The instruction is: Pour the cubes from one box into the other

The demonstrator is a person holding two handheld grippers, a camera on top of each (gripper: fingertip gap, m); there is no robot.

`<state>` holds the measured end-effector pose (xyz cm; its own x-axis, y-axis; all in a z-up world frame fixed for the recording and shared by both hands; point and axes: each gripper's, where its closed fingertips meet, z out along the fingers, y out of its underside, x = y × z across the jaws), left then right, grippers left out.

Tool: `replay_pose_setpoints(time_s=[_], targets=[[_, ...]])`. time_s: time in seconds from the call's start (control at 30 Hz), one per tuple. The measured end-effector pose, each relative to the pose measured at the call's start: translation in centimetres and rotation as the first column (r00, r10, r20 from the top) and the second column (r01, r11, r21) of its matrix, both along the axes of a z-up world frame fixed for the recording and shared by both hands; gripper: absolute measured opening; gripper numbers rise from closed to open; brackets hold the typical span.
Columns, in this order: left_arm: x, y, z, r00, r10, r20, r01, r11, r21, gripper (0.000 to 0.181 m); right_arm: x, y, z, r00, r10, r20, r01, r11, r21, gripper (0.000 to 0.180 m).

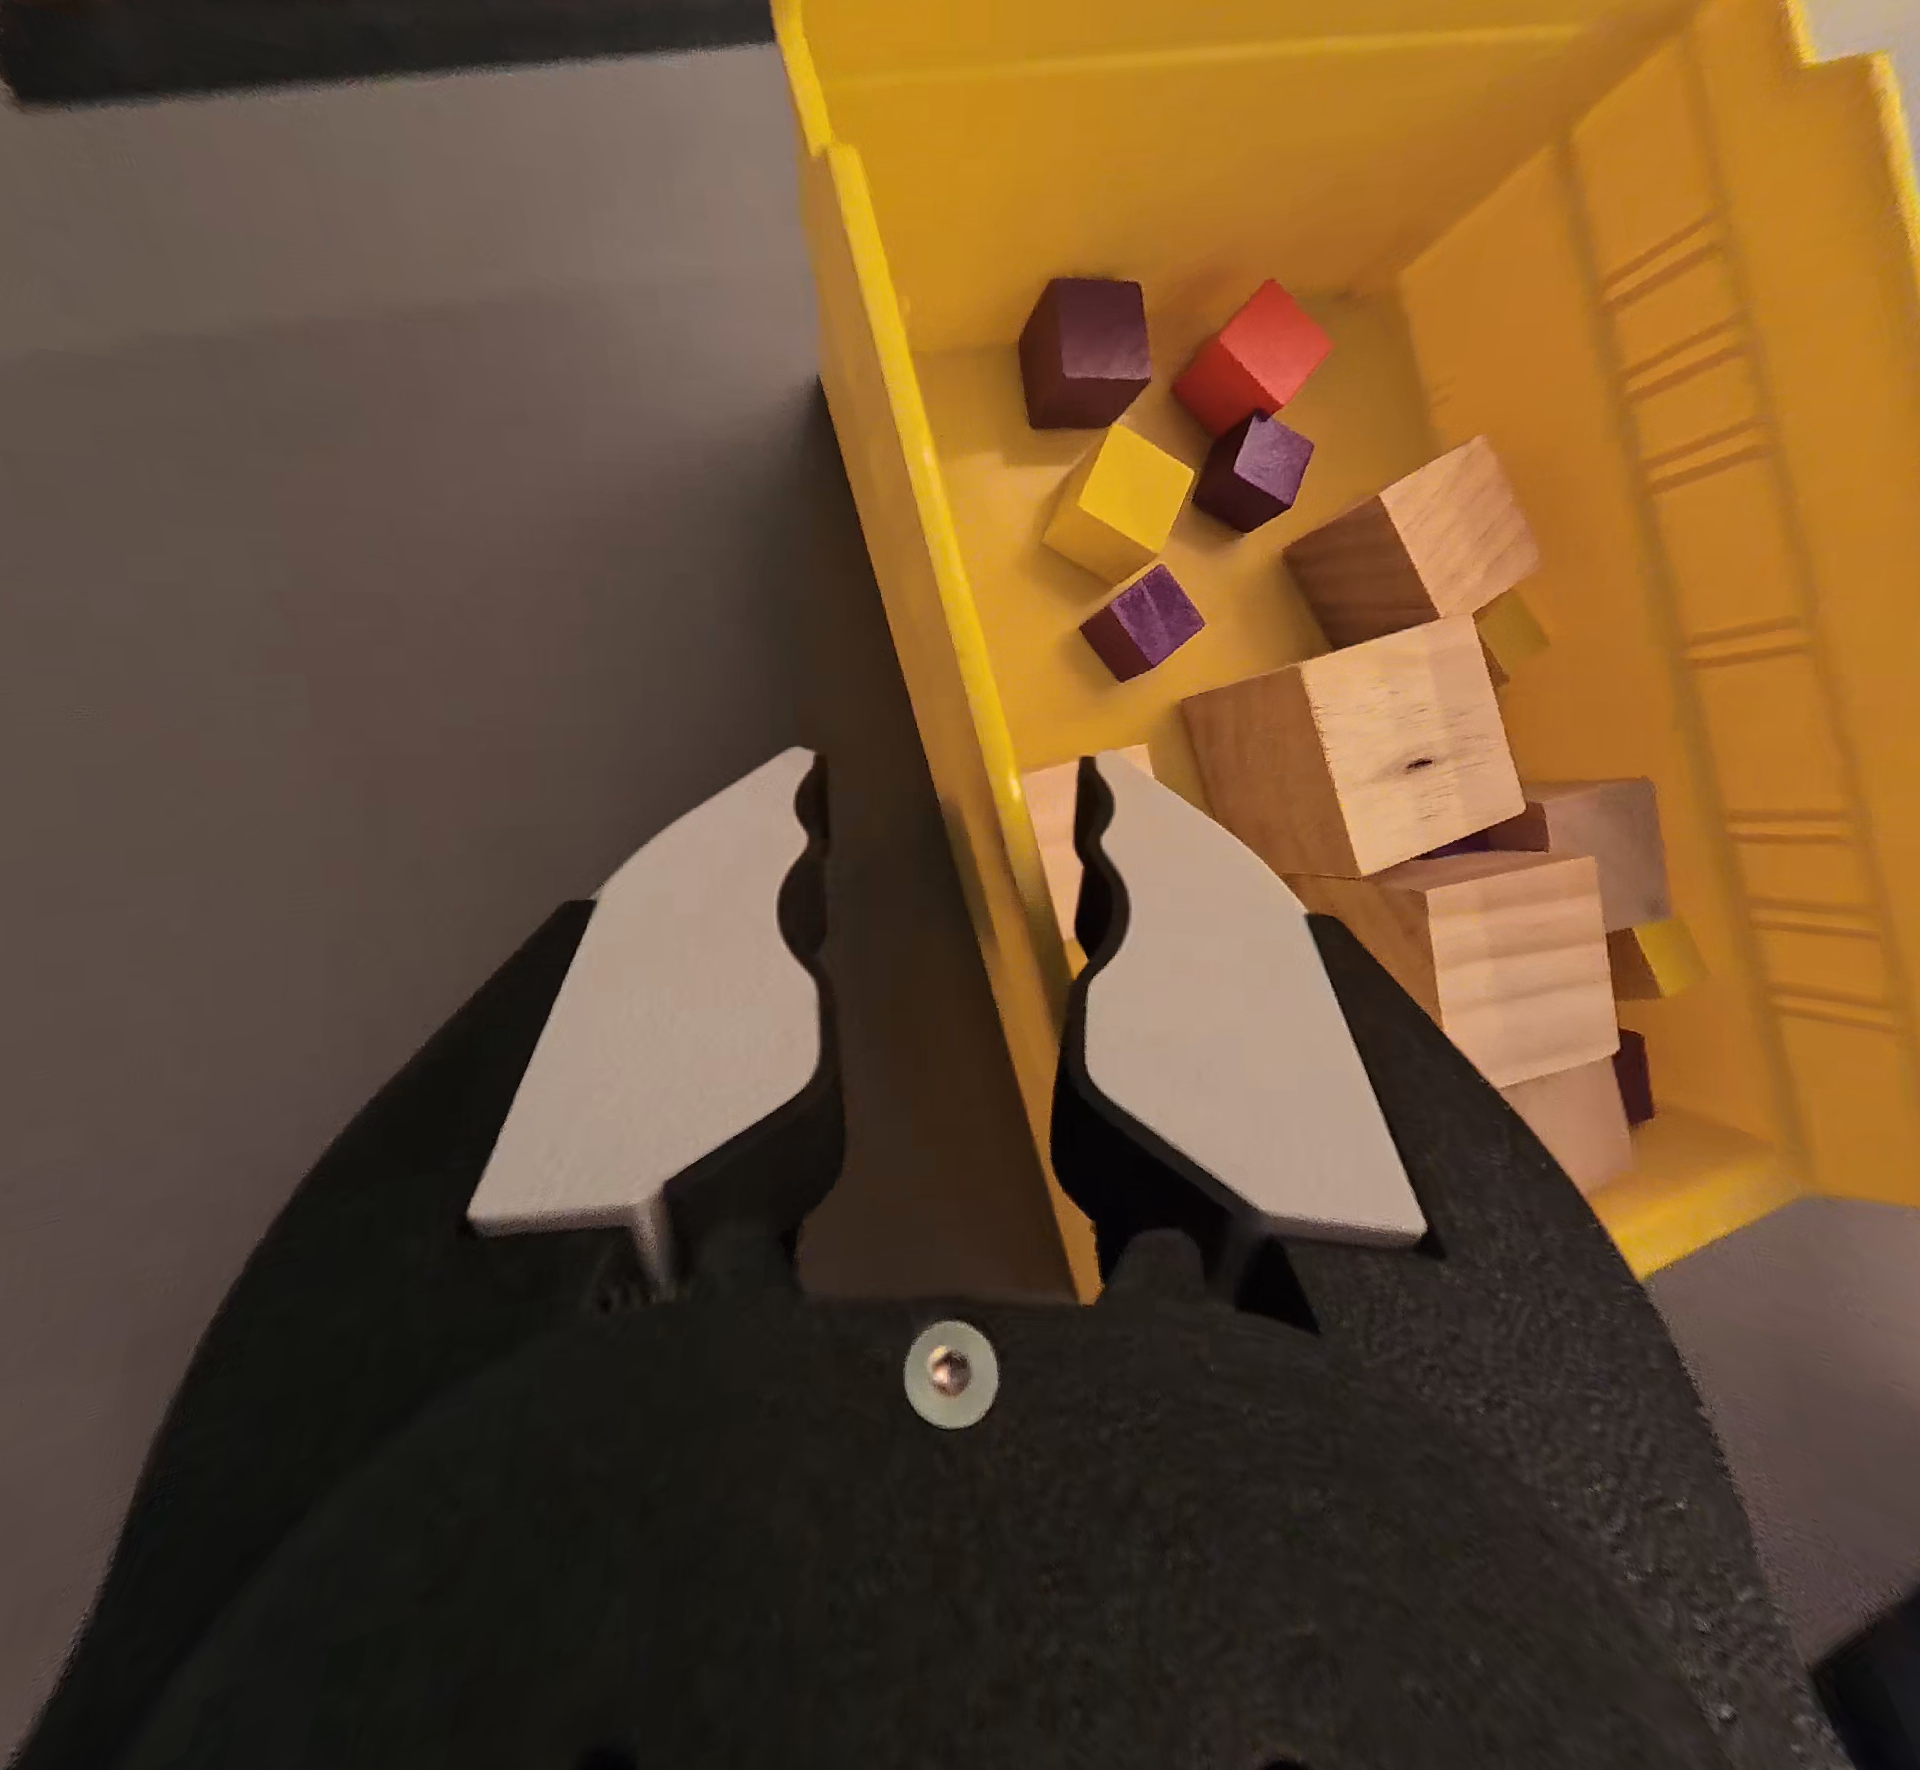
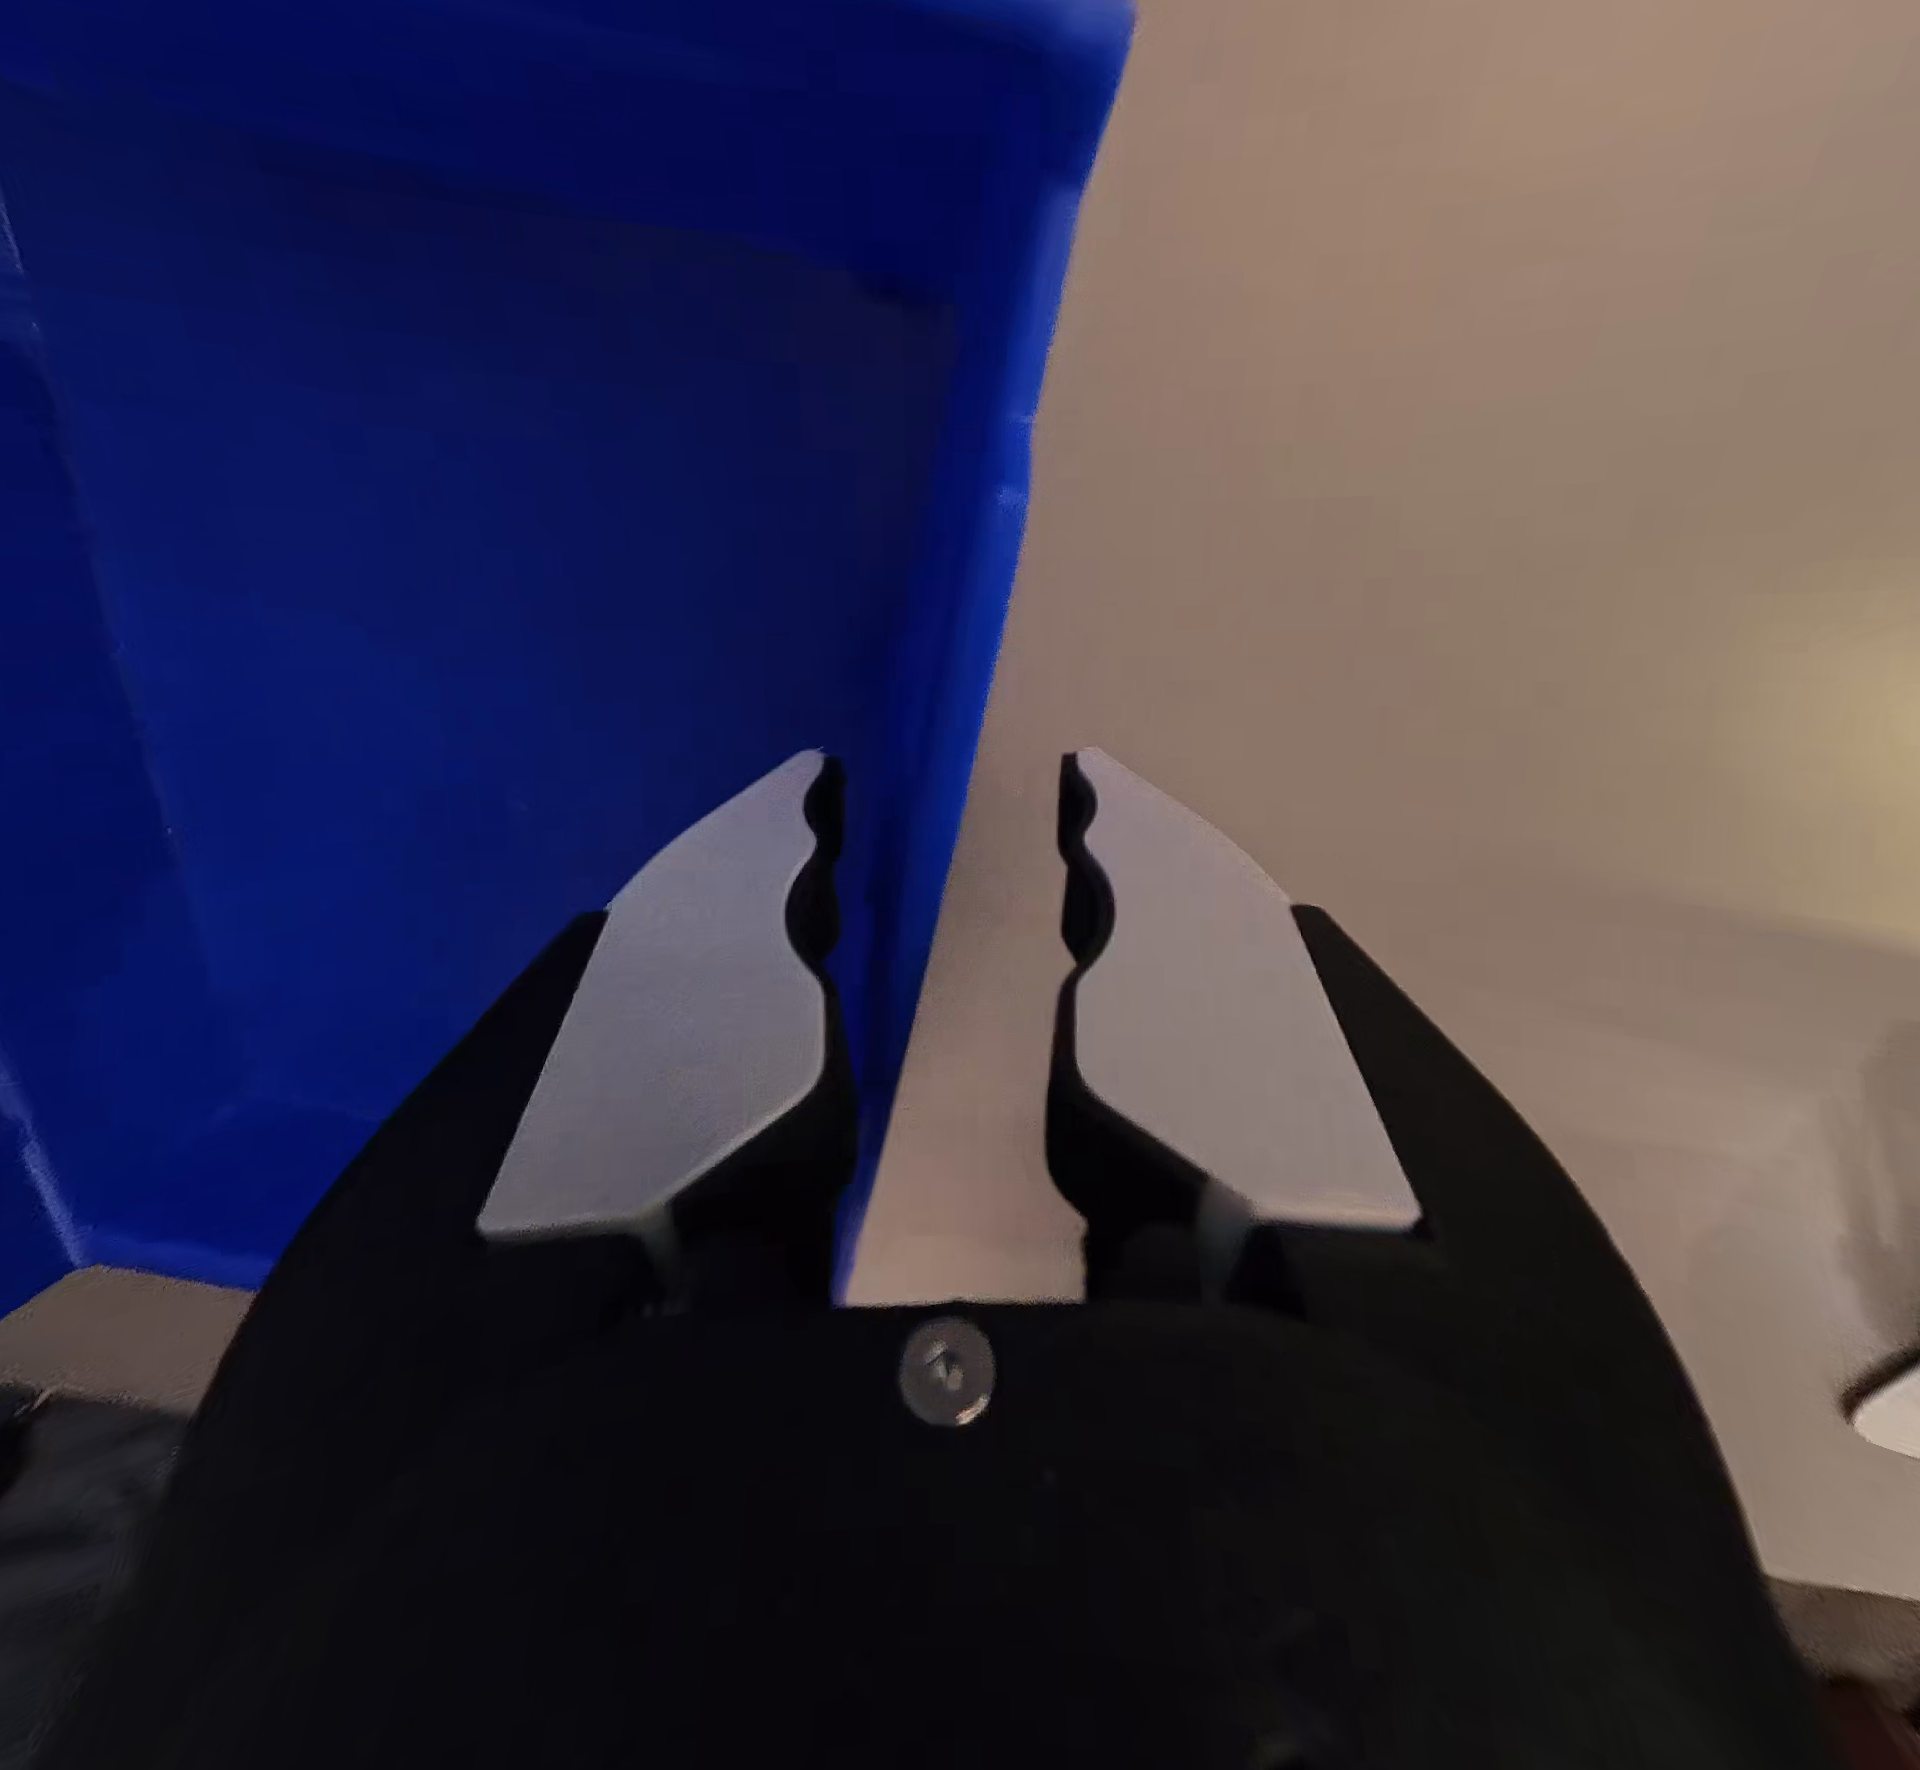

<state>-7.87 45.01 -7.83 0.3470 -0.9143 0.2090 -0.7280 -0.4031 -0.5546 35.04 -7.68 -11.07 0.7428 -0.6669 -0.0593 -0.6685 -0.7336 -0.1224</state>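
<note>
The yellow box (image 1: 1195,110) is tilted in the left wrist view and holds several cubes: small purple ones (image 1: 1086,354), a red one (image 1: 1252,354), a yellow one (image 1: 1117,505) and larger plain wooden ones (image 1: 1361,744), piled toward its near right end and slightly blurred. My left gripper (image 1: 951,770) straddles the box's left wall, one finger outside and one inside, shut on it. The blue box (image 2: 520,473) fills the left of the right wrist view, blurred, with no cubes visible inside. My right gripper (image 2: 951,764) straddles its right wall and holds it, with a strip of background showing beside the right finger.
A grey table surface (image 1: 364,473) lies under the yellow box, with a dark bar (image 1: 364,37) along its far side. Behind the blue box is a beige wall (image 2: 1507,370). A pale round object (image 2: 1886,1408) shows at the right edge.
</note>
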Motion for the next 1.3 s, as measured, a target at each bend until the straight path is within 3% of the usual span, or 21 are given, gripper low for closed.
replay_pose_setpoints(time_s=[0.2, 0.37, 0.47, 0.57, 0.73, 0.8, 0.93, 1.03, 1.17, 1.3], targets=[[-1.1, 1.1, 3.4, 0.997, 0.003, 0.074, -0.021, 0.972, 0.235, 0.051, 1.8, 1.4, 6.3, 0.951, 0.017, 0.307, -0.065, 0.987, 0.147, 0.049], [-3.0, 1.8, 7.4, 0.988, -0.010, 0.153, -0.073, 0.847, 0.527, 0.049, -0.3, 4.2, 12.9, 0.793, 0.031, 0.608, -0.252, 0.926, 0.282, 0.052], [-4.1, 1.0, 9.5, 0.972, -0.029, 0.233, -0.121, 0.788, 0.604, 0.049, -3.4, 6.5, 16.5, 0.671, 0.001, 0.741, -0.404, 0.838, 0.365, 0.051], [-4.8, -0.2, 10.9, 0.941, -0.043, 0.337, -0.164, 0.811, 0.562, 0.051, -6.9, 8.4, 19.0, 0.594, -0.063, 0.802, -0.523, 0.727, 0.445, 0.054], [-6.1, -2.1, 14.4, 0.790, -0.131, 0.598, -0.256, 0.817, 0.517, 0.074, -12.0, 11.4, 21.7, 0.611, -0.188, 0.769, -0.628, 0.477, 0.615, 0.072], [-7.1, -2.5, 15.7, 0.715, -0.171, 0.678, -0.326, 0.776, 0.540, 0.065, -14.1, 12.9, 22.2, 0.620, -0.176, 0.764, -0.668, 0.393, 0.632, 0.072], [-7.1, -2.9, 14.7, 0.743, -0.187, 0.642, -0.278, 0.787, 0.551, 0.061, -18.9, 16.9, 21.2, 0.637, -0.032, 0.770, -0.724, 0.319, 0.612, 0.071], [-6.2, -3.0, 14.2, 0.760, -0.160, 0.630, -0.238, 0.833, 0.499, 0.055, -22.5, 20.5, 19.9, 0.661, 0.077, 0.746, -0.724, 0.324, 0.609, 0.070], [-4.0, -2.1, 11.5, 0.866, -0.053, 0.497, -0.145, 0.925, 0.351, 0.040, -25.5, 25.8, 16.7, 0.788, 0.172, 0.591, -0.598, 0.438, 0.671, 0.057], [-1.4, -0.9, 9.3, 0.936, -0.025, 0.351, -0.088, 0.948, 0.305, 0.035, -28.5, 31.4, 12.2, 0.859, 0.303, 0.413, -0.511, 0.578, 0.636, 0.052]])
